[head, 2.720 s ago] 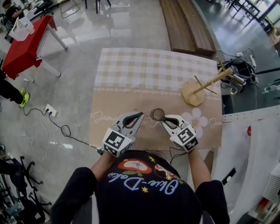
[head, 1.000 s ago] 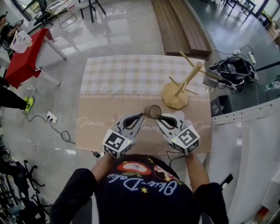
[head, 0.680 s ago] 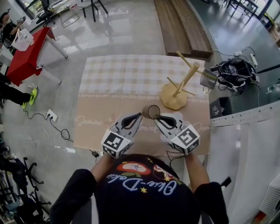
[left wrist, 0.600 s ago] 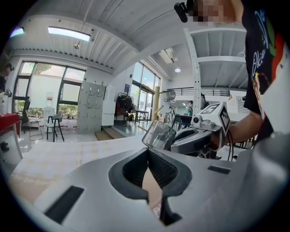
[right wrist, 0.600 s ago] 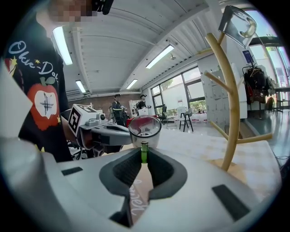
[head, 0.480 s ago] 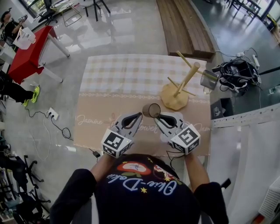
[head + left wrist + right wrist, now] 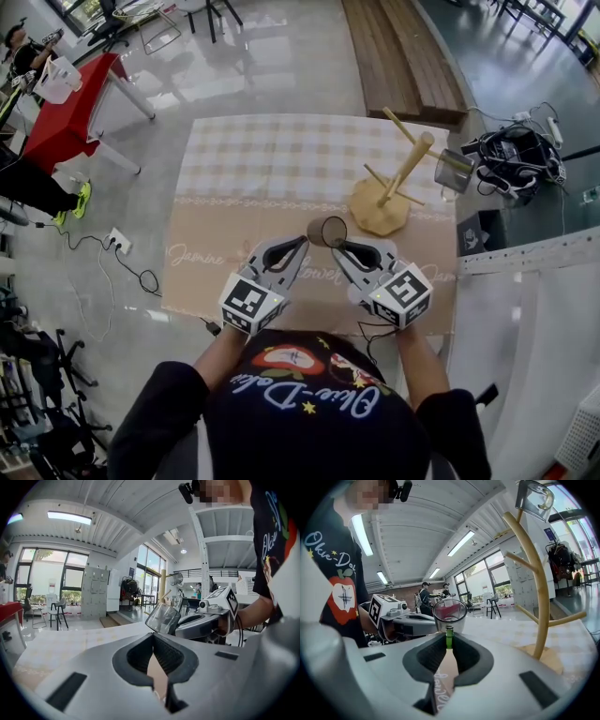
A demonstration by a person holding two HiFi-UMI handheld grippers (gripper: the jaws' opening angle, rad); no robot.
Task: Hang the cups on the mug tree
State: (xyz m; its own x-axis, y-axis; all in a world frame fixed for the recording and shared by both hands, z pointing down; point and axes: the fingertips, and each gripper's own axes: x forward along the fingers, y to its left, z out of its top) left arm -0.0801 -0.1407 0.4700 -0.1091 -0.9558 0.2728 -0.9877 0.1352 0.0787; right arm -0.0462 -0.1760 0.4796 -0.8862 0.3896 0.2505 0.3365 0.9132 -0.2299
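My right gripper (image 7: 339,246) is shut on the green handle (image 7: 449,639) of a clear glass cup (image 7: 325,231), held just above the tablecloth with its mouth toward the left gripper. In the right gripper view the cup (image 7: 450,613) sits right at the jaw tips. The wooden mug tree (image 7: 382,201) stands to the back right, its trunk (image 7: 538,588) close by. Another clear cup (image 7: 452,169) hangs on a peg at its far side, seen high up (image 7: 534,498) from the right gripper. My left gripper (image 7: 300,244) is shut and empty beside the cup (image 7: 162,618).
The table (image 7: 244,178) carries a checked and beige cloth. A wooden bench (image 7: 403,56) lies beyond it. Cables and gear (image 7: 511,155) sit on the floor at the right, a red table (image 7: 66,103) at the far left, a power strip (image 7: 120,242) by the table's left edge.
Both grippers and the held cup stay almost where they were. The head camera has shifted slightly, so the table and mug tree sit a little differently in view.
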